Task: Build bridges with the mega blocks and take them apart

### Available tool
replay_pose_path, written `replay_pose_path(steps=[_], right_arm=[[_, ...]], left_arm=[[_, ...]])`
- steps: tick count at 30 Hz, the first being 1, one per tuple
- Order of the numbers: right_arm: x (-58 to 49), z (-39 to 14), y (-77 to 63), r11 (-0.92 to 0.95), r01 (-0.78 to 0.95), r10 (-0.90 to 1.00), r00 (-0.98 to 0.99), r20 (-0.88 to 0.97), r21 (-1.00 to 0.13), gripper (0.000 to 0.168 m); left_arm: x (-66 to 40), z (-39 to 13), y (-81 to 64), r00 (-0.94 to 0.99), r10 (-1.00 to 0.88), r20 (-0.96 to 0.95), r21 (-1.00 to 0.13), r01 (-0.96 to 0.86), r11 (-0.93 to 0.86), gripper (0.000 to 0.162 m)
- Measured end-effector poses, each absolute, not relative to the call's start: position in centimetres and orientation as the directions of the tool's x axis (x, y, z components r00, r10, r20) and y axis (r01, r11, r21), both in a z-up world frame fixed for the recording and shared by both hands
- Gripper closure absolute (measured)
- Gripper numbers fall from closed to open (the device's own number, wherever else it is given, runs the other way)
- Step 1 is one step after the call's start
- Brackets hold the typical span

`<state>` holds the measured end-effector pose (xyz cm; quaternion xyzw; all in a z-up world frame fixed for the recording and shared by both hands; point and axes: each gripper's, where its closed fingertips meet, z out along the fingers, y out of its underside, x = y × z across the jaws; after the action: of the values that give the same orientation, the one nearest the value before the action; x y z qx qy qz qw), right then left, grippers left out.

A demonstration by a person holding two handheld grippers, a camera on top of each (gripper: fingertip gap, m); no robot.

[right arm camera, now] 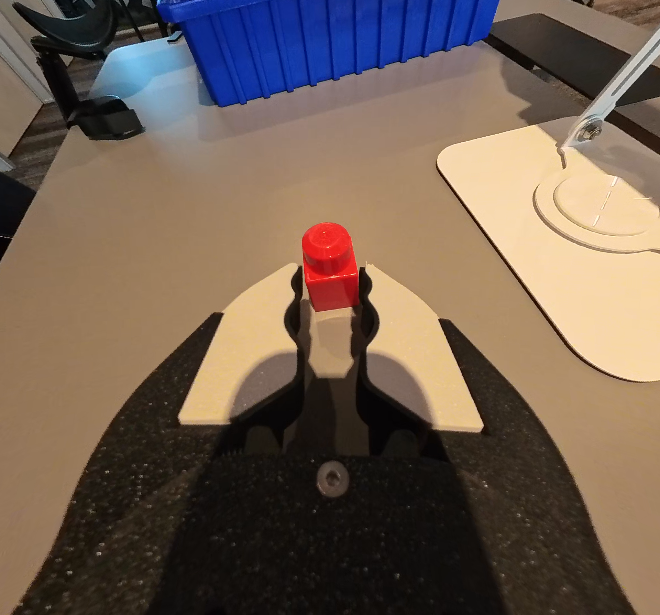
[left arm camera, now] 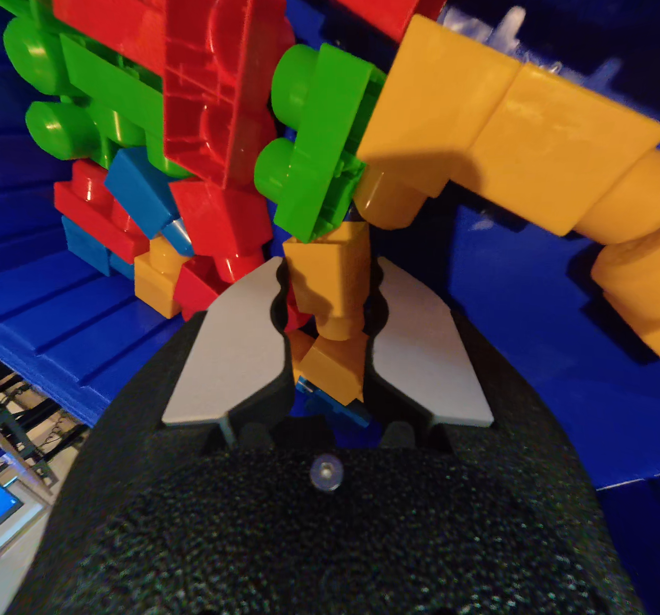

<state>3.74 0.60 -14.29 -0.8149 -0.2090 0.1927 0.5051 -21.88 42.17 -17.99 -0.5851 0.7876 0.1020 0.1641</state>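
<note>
— Two views, one moment. Left wrist?

— Left hand-held gripper (left arm camera: 330,297) reaches into the blue bin (left arm camera: 518,365), narrowed around a small yellow block (left arm camera: 326,276) in the heap, apparently picking stock for a bridge.

— Right wrist?

— Right hand-held gripper (right arm camera: 330,288) pinches a red block (right arm camera: 330,276), stud up, over the bare table (right arm camera: 214,212), seemingly ready to place.
</note>
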Motion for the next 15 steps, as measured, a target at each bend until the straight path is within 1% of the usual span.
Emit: replay_pose_path(steps=[4, 6, 8, 10, 12, 15], right_arm=[[3.8, -14.2, 0.6, -0.401, 0.141, 0.535, 0.838, -0.107, -0.905, 0.138], [3.8, -14.2, 0.6, -0.400, 0.141, 0.536, 0.838, -0.106, -0.906, 0.138], [3.7, -14.2, 0.6, -0.398, 0.143, 0.537, 0.837, -0.104, -0.906, 0.138], [3.7, -14.2, 0.6, -0.396, 0.146, 0.538, 0.837, -0.100, -0.907, 0.138], [3.7, -14.1, 0.6, -0.388, 0.147, 0.537, 0.838, -0.093, -0.910, 0.138], [3.9, -13.8, 0.5, -0.369, 0.134, 0.534, 0.841, -0.092, -0.920, 0.137]], left_arm=[[-22.4, -17.8, 41.3, -0.221, -0.929, -0.295, -0.018, -0.971, 0.237, 0.123], [-22.9, -17.6, 41.2, -0.221, -0.925, -0.308, 0.008, -0.973, 0.230, 0.124], [-23.0, -17.0, 40.7, -0.209, -0.927, -0.311, -0.010, -0.975, 0.223, 0.124], [-22.9, -15.7, 40.0, -0.168, -0.935, -0.314, -0.072, -0.977, 0.200, 0.124], [-22.4, -13.6, 39.1, -0.118, -0.939, -0.324, -0.165, -0.970, 0.179, 0.125], [-20.5, -8.6, 35.3, -0.050, -0.948, -0.313, -0.385, -0.906, 0.175, 0.124]])
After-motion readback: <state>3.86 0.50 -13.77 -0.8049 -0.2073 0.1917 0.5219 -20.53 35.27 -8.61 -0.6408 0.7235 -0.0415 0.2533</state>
